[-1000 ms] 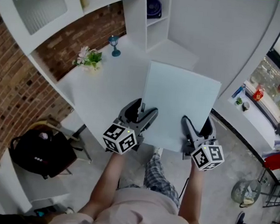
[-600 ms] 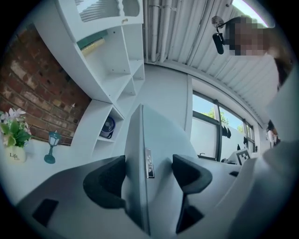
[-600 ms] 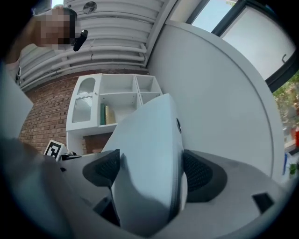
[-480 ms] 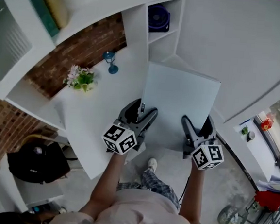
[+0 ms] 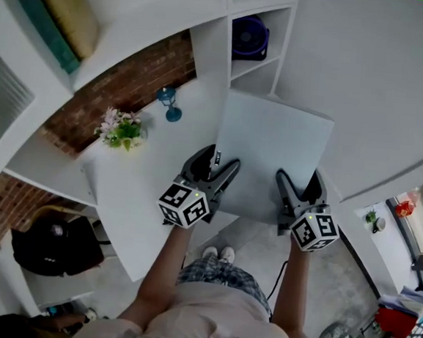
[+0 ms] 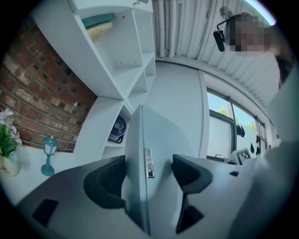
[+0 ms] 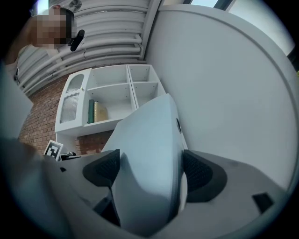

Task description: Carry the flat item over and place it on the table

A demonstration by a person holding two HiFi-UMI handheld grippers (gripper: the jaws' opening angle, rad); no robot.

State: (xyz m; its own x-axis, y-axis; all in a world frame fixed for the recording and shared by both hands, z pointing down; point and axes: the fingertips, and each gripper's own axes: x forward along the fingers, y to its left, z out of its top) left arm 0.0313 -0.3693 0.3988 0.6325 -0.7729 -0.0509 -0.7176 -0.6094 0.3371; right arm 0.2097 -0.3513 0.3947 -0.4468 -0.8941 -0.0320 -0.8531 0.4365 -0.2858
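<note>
Nearer the shelf (image 5: 210, 54) now, the flat panel (image 5: 272, 144) sits clamped in left gripper (image 5: 213, 162) and right gripper (image 5: 297, 181) jaws — underside hidden.

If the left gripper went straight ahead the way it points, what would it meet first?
Probably the white shelf unit by the blue fan, with the held flat panel arriving first; depth unclear.

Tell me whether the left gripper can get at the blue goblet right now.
Probably not. The left gripper is shut on the panel, which the right gripper also holds, so it isn't free. The goblet stands on the table ahead to its left, with nothing between.
</note>
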